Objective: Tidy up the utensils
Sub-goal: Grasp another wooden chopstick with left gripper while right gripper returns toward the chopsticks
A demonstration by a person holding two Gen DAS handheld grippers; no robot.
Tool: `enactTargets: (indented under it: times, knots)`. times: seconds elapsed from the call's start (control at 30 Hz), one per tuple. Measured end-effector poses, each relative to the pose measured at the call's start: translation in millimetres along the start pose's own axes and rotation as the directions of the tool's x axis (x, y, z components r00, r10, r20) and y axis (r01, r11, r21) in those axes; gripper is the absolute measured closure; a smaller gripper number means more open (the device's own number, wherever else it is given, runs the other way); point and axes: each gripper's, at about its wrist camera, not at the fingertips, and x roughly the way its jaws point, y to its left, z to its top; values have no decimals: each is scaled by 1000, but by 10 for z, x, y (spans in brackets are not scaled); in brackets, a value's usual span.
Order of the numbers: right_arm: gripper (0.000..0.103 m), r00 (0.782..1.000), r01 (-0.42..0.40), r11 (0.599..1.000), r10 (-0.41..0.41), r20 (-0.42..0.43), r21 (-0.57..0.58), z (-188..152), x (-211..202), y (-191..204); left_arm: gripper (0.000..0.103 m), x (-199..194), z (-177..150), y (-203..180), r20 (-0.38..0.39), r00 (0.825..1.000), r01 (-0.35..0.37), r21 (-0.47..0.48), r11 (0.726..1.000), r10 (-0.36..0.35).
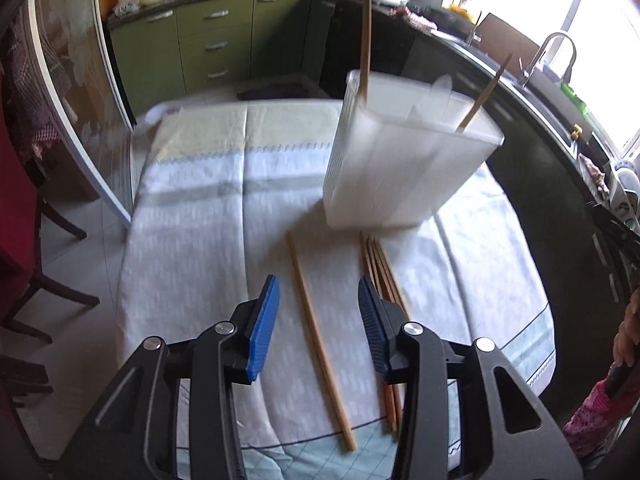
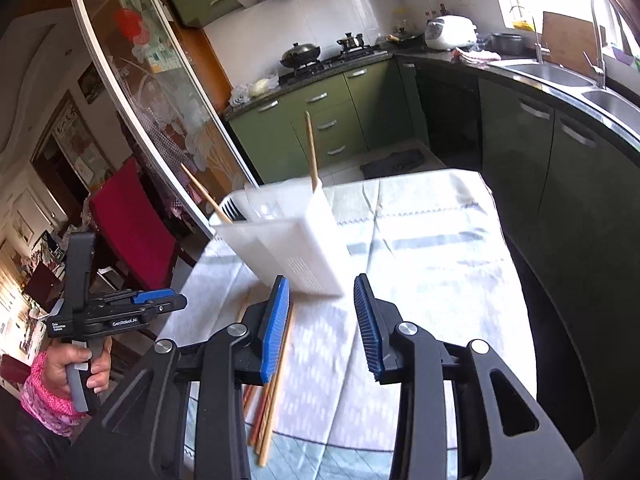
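The left tool [image 1: 319, 322] is nearest in its own view, its blue pads apart and clamped on nothing, hanging over the cloth-covered bench [image 1: 192, 216]. Directly between its fingers a single chopstick [image 1: 320, 336] lies flat on the cloth, running from near to far. Just to the right, a bundle of chopsticks [image 1: 382, 276] lies side by side, partly hidden under the right-hand finger. Farther back and to the right is a white utensil holder [image 1: 400, 168], tilted and blurred; two chopsticks [image 1: 365, 44] stick up out of it, one at each end.

In the right wrist view the right tool [image 2: 322, 320] also has its pads apart, holding nothing, with the holder just beyond its fingertips and the bundle beneath its left finger.
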Motion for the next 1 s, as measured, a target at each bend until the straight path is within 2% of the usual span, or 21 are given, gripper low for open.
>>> enactTargets:
  times: [0.1, 0.13, 0.37, 0.47, 0.6, 0.8, 1.0]
  knots:
    - [63, 1000, 13, 1000, -12, -25, 26, -296, 6, -117, 66, 325, -150, 78, -92, 996, 3, -36, 999, -7]
    - [63, 999, 11, 999, -10, -36, 35, -377, 23, -142, 71, 395, -168, 88, -105, 995, -1, -43, 999, -4]
    - [63, 993, 4, 999, 3, -122, 55, -782, 315, -216, 74, 712, -99, 5, -140, 990, -34, -46, 998, 27]
    - [63, 990, 16, 999, -9, -144, 48, -831, 435, -187, 75, 827, -64, -9, -165, 985, -58, -47, 997, 50]
    - [63, 986, 16, 999, -9, -165, 38, -789, 541, -149, 84, 972, -56, 2, -204, 977, -77, -54, 996, 64]
    - [63, 982, 23, 1000, -22, -187, 1, -714, 707, -31, 95, 1014, -35, -36, -199, 976, -94, -29, 995, 87]
    - [63, 964, 0, 999, -14, -267, -51, -689, 1176, 242, 96, 946, -126, 108, -189, 977, -103, -15, 995, 98]
